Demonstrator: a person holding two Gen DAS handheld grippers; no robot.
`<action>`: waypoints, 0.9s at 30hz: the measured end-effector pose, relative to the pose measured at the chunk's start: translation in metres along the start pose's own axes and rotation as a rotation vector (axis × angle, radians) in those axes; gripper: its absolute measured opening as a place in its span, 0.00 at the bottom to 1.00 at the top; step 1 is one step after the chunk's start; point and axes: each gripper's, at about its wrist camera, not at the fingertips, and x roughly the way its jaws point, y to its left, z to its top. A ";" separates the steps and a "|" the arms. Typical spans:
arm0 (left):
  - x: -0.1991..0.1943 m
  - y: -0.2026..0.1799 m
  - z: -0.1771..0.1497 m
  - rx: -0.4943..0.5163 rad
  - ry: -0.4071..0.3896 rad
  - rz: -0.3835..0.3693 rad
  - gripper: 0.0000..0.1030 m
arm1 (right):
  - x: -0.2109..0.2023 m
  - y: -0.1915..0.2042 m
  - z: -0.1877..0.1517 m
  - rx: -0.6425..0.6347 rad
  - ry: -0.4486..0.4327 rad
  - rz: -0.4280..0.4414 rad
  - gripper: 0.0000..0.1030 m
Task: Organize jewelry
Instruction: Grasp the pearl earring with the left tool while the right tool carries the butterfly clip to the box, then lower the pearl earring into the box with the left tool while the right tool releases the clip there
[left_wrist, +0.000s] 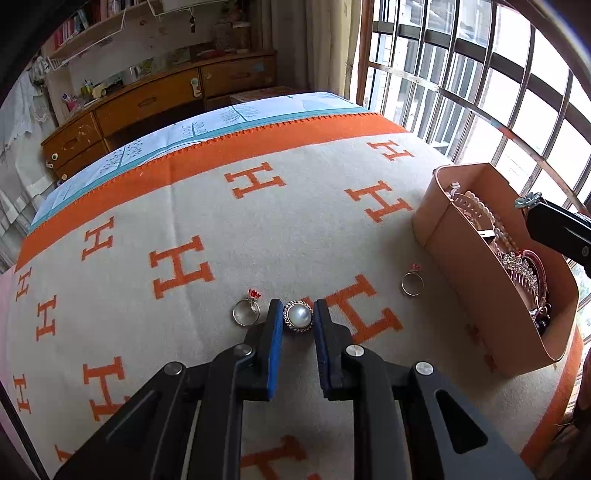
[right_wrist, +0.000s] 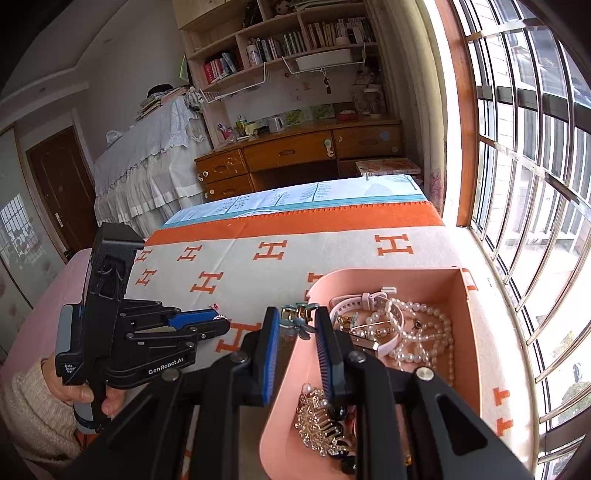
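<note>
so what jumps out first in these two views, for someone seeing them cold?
Probably the pearl ring, lying on the orange-H blanket between the left gripper fingers, jaws close on each side. Next, the pink box by the window, heaped with pearl strands and a gold comb. Over its near-left rim the right gripper holds a small silver ornament.

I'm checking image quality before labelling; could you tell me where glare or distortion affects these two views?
Left wrist view: the barred window is blown out and fisheye bends its bars, yet the pearl ring between the left gripper fingers stays sharp. Right wrist view: window equally overexposed; pink box evenly lit.
</note>
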 end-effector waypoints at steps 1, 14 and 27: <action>-0.002 0.000 -0.001 -0.008 -0.006 0.002 0.11 | -0.001 0.000 0.000 -0.002 -0.004 0.002 0.19; -0.040 -0.008 0.001 -0.091 -0.059 -0.078 0.07 | -0.033 -0.005 0.009 0.005 -0.086 -0.003 0.19; -0.090 -0.084 0.072 -0.022 -0.177 -0.332 0.07 | -0.080 -0.047 0.022 0.077 -0.171 -0.078 0.19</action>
